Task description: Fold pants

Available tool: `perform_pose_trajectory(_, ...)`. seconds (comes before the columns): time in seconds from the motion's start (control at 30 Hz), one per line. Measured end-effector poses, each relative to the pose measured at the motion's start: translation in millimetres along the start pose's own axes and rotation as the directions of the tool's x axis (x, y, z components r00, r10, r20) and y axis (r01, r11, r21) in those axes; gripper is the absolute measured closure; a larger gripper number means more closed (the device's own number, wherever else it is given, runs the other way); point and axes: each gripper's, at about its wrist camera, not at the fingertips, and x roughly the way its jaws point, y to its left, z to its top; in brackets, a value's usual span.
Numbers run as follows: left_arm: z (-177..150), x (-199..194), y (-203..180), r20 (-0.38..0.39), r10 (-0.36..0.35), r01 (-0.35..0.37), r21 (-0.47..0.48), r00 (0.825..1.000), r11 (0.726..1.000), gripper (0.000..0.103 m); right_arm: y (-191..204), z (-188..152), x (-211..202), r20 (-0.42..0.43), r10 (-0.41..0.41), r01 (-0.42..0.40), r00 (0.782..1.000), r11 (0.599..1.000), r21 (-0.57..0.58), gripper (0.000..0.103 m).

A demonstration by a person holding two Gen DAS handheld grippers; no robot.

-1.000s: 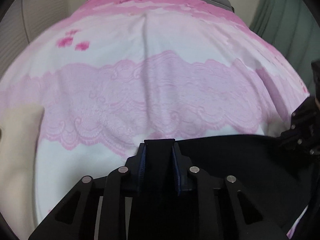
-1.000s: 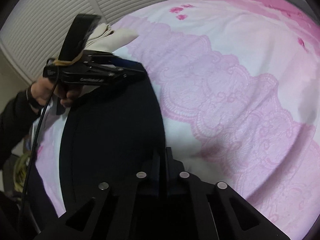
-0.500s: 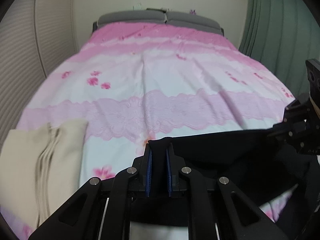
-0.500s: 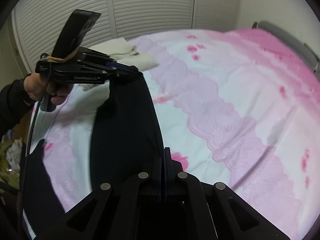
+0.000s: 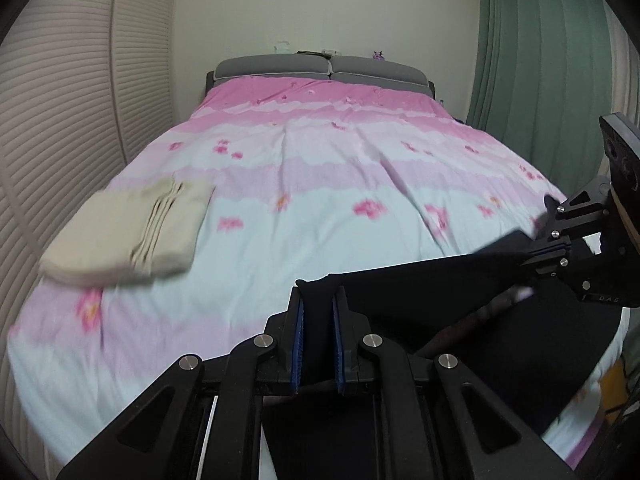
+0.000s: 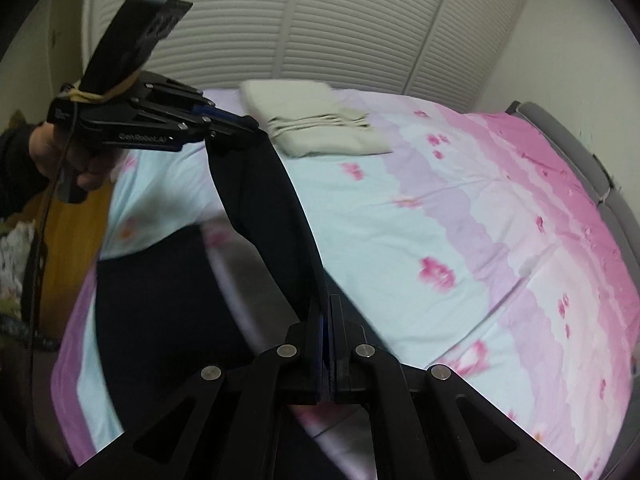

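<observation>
Left gripper [image 5: 318, 300] clamped tight on one corner of the black fabric pants [image 5: 420, 296], right gripper [image 6: 325, 308] pinched fully closed on the other end, so the top edge stretched in the air between the two with the rest hanging down over the near edge of the bed. Loads of free room across the pink and white floral bedspread [image 5: 320, 184] out to the grey padded headboard [image 5: 320, 66]. Only a folded beige cloth stack [image 5: 132, 232] near the left edge by the slatted closet doors [image 6: 320, 20]; no containers anywhere.
</observation>
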Motion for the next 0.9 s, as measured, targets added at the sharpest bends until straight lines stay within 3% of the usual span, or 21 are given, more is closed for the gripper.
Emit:
perform_pose_trajectory(0.27,-96.6,-30.5,-15.9,0.005,0.027,-0.027,0.031,1.0,0.999,0.089,111.2,-53.9,-1.9,-0.03,-0.015,0.012,0.999,0.996,-0.089,0.101)
perform_pose_trajectory(0.43,-137.5,-32.2,-19.4,0.011,0.012,-0.013,0.058,1.0,0.998,0.089,164.6,-86.8,16.0,-0.077,0.007,-0.016,0.997,0.993,-0.115,0.101)
perform_pose_trajectory(0.7,-175.5,-30.0,-11.0,0.023,0.014,-0.014,0.018,1.0,1.0,0.088,200.1,-109.8,33.7,-0.079,-0.008,-0.001,0.997,0.994,-0.114,0.1)
perform_pose_trajectory(0.9,-191.3,-27.1,1.0,0.02,0.01,-0.01,-0.021,1.0,1.0,0.08,222.9,-115.0,45.7,-0.056,-0.055,0.048,0.997,0.992,-0.115,0.1)
